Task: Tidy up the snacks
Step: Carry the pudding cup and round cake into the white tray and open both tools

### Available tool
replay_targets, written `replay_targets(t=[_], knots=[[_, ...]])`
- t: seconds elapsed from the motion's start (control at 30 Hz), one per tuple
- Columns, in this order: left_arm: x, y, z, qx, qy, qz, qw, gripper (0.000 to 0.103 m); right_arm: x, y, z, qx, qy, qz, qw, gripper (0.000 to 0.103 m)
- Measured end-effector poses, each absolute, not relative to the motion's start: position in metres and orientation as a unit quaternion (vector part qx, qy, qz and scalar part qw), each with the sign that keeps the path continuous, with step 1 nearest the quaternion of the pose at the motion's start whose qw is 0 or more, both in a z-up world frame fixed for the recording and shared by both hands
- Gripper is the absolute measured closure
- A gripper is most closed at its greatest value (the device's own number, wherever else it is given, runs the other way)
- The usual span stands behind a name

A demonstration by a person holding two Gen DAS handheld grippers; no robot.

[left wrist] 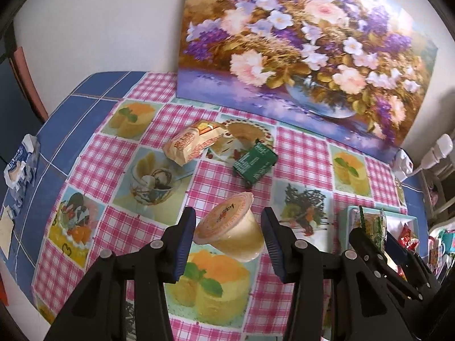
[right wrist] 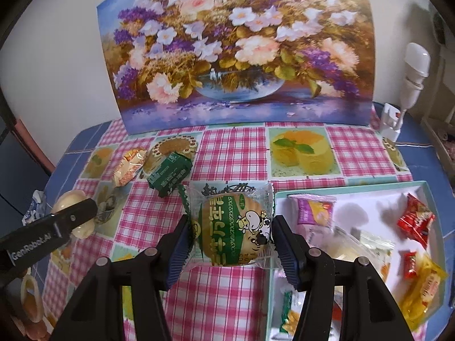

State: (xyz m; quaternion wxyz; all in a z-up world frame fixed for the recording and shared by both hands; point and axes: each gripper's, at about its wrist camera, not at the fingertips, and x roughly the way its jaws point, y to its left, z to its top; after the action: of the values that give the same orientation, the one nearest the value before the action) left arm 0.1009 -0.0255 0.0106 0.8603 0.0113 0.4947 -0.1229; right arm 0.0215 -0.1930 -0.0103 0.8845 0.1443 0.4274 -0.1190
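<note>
Currently the left gripper (left wrist: 227,227) is clenched on a sealed pudding cup (left wrist: 230,231), tilted at lower centre of its view above the checked tablecloth (left wrist: 301,153). The right gripper (right wrist: 230,241) grasps a wrapped round cake (right wrist: 230,227) at frame centre, just left of the white tray (right wrist: 369,207) that holds other snacks. Judgement: the cup is rigid but smooth-walled and may slip; take it below the rim. The cake is light and crushable in crinkly film; grip its sides gently.
</note>
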Motion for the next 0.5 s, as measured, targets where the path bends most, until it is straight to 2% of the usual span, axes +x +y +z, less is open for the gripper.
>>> replay_targets(t=[0.5], knots=[[0.060, -0.037, 0.038, 0.025, 0.458, -0.143, 0.877, 0.054, -0.032, -0.198, 0.022, 0.153, 0.400, -0.134, 0.894, 0.043]])
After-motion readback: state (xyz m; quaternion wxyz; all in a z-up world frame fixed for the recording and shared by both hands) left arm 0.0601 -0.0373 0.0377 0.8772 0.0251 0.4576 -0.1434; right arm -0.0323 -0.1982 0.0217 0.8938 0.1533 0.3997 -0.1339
